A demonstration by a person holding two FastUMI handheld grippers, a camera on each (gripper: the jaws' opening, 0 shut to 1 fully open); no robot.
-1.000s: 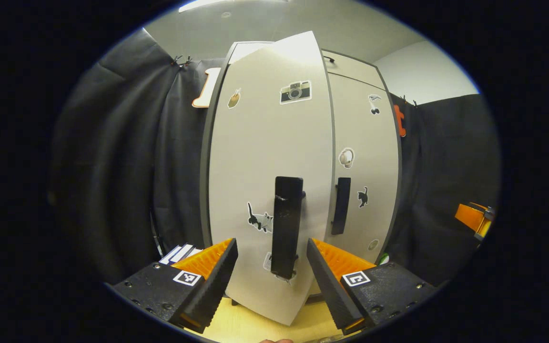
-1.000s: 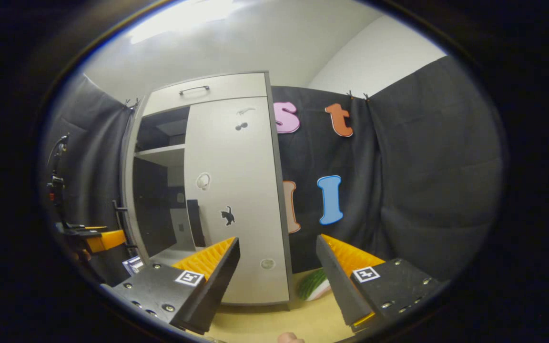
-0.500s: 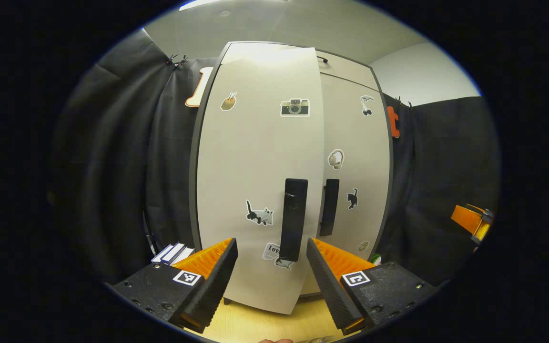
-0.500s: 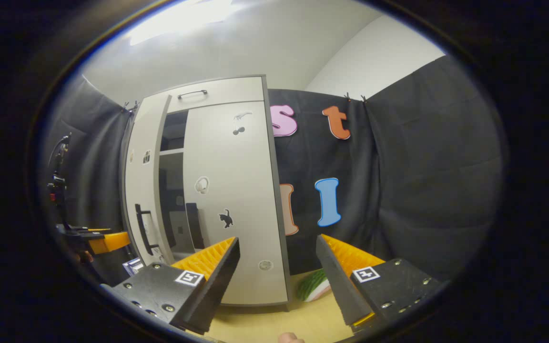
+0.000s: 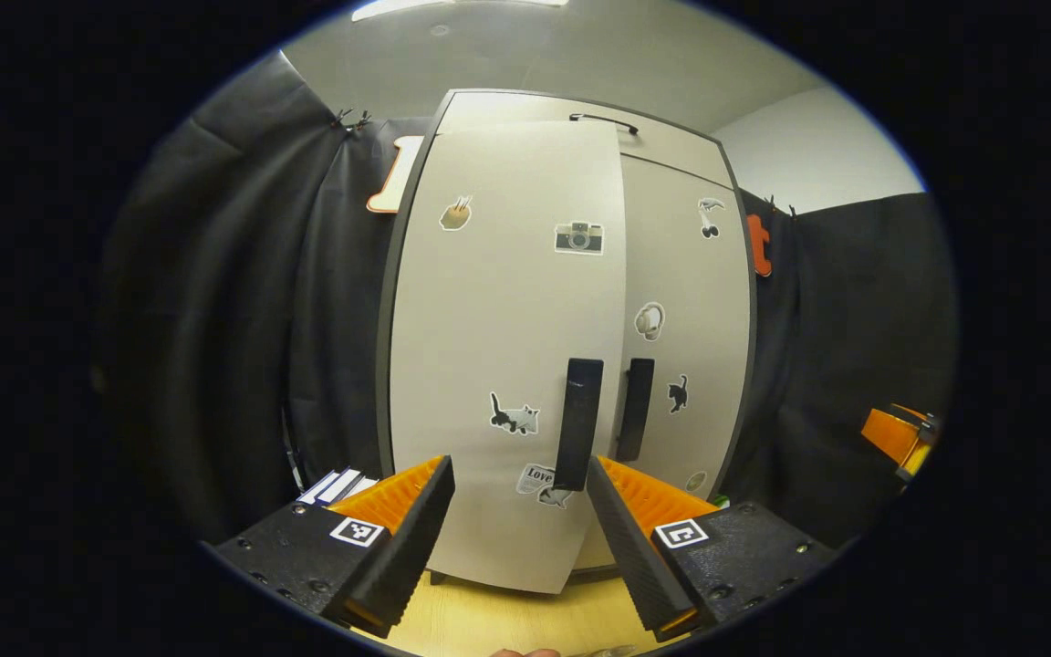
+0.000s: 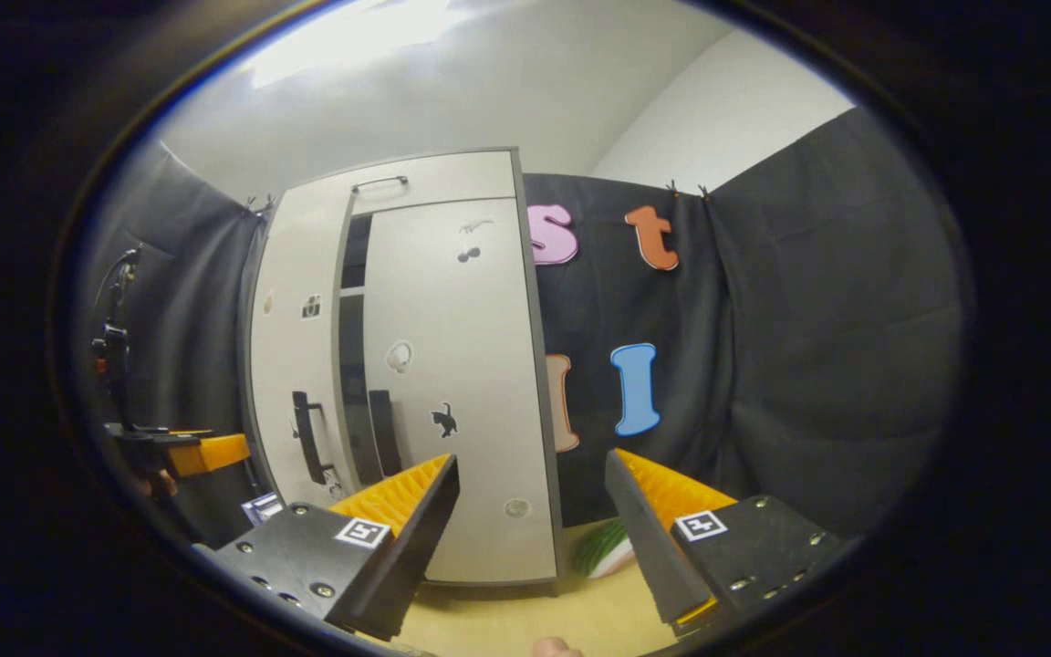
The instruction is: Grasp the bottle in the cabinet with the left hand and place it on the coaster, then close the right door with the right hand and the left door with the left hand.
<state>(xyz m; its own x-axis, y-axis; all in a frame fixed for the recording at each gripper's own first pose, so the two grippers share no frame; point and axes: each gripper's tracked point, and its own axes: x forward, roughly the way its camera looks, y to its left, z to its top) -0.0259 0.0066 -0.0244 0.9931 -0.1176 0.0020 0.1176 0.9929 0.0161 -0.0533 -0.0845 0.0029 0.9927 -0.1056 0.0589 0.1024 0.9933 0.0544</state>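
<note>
I had both grippers low over the pale wooden tabletop (image 5: pixel 489 620), which ran from just under my cameras up to the foot of the cabinet (image 5: pixel 671 146). In the left gripper view, the left gripper (image 5: pixel 519 538) sat with its fingers spread wide and nothing between them, lined up on the left door (image 5: pixel 507 347) and close in front of it. That door's dark vertical handle (image 5: pixel 578 436) stood just above the gap between the fingers, not touched by either. A stack of books (image 5: pixel 336 485) lay on the table to the left of the cabinet's base.

In the right gripper view, the right gripper (image 6: pixel 535 538) was likewise spread wide and empty, held back from the cabinet and off toward its right corner. A green striped object (image 6: pixel 600 546) lay on the table beside that corner. The right door (image 6: pixel 452 383) was flat against the cabinet. The left door stood slightly ajar, leaving a narrow dark slot between the two doors. I could not make out the bottle or the coaster.

Black cloth hung behind and to both sides, with a white wall and ceiling above.
</note>
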